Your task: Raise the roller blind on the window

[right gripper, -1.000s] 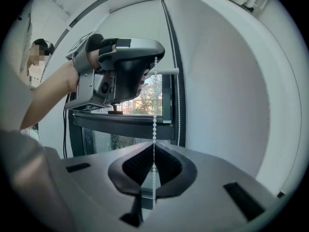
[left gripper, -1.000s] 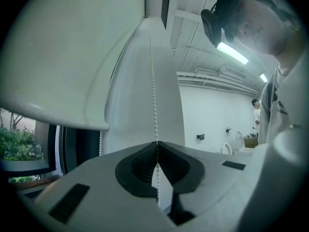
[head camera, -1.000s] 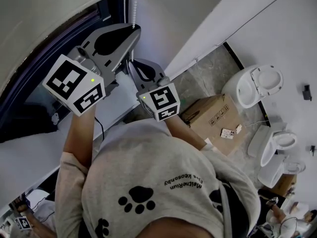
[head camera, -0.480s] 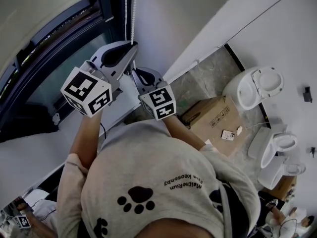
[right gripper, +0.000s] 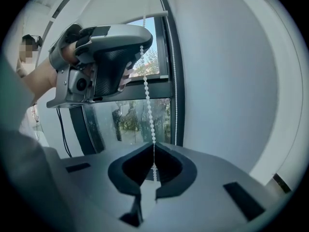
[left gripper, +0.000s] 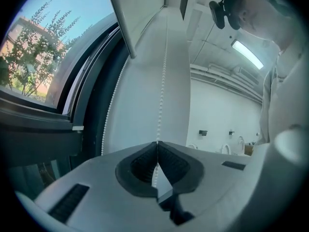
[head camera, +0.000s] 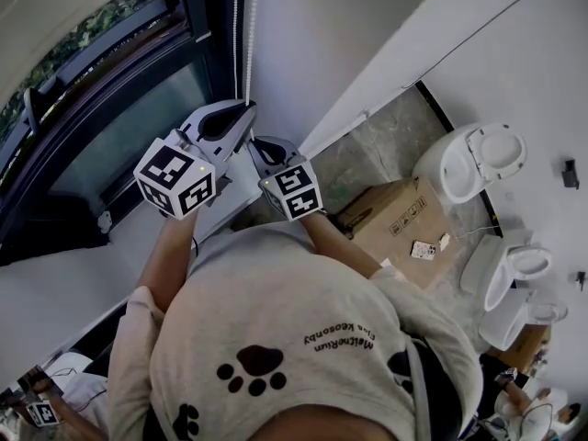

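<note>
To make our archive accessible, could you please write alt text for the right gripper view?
The grey right gripper is shut on a white bead chain that hangs in front of a dark-framed window. Higher on the same strand, the grey left gripper is shut on it too. A plain white wall fills the right side.
</note>
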The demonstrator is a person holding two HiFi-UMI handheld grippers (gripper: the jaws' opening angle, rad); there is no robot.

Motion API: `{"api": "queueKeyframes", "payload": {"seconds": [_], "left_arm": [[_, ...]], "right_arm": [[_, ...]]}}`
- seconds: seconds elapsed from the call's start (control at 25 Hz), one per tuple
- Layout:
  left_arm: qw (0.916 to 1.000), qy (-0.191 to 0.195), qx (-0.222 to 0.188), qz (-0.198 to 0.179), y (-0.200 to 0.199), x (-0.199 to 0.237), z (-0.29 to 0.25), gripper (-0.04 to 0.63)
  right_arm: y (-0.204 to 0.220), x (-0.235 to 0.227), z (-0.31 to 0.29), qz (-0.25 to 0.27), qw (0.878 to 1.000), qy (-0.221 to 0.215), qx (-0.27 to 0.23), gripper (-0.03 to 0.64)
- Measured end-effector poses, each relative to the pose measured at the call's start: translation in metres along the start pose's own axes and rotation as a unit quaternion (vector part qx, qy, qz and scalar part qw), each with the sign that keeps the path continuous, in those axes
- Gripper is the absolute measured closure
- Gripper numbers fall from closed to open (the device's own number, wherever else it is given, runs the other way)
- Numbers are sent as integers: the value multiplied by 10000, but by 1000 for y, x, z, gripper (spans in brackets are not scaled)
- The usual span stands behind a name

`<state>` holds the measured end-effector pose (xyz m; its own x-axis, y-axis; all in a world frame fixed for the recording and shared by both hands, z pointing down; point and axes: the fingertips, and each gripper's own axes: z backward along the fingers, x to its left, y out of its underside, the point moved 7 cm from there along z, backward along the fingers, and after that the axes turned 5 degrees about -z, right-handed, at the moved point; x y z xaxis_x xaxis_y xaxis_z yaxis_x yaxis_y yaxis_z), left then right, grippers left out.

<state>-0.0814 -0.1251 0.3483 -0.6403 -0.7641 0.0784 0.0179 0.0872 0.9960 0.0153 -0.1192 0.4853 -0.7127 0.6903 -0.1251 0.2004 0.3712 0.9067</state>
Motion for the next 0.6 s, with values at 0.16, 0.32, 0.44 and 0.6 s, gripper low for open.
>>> {"api": "queueKeyframes", "payload": {"seconds": [0.16, 0.32, 0.44, 0.6], "left_arm": [[9999, -21, 160, 16, 17, 0, -2, 583], [9995, -49, 303, 121, 38, 0, -2, 583], [9993, -68, 302, 207, 45, -1, -1, 583], [9993, -72, 320, 185, 45, 0, 0, 583]], "right_arm": [[15, -3, -4, -17, 9998, 19, 209, 606], [36, -7, -7, -230, 9987, -33, 459, 606], [41, -5, -9, -196, 9983, -69, 548, 606], [40, 0, -10, -15, 9988, -152, 458, 604]]}}
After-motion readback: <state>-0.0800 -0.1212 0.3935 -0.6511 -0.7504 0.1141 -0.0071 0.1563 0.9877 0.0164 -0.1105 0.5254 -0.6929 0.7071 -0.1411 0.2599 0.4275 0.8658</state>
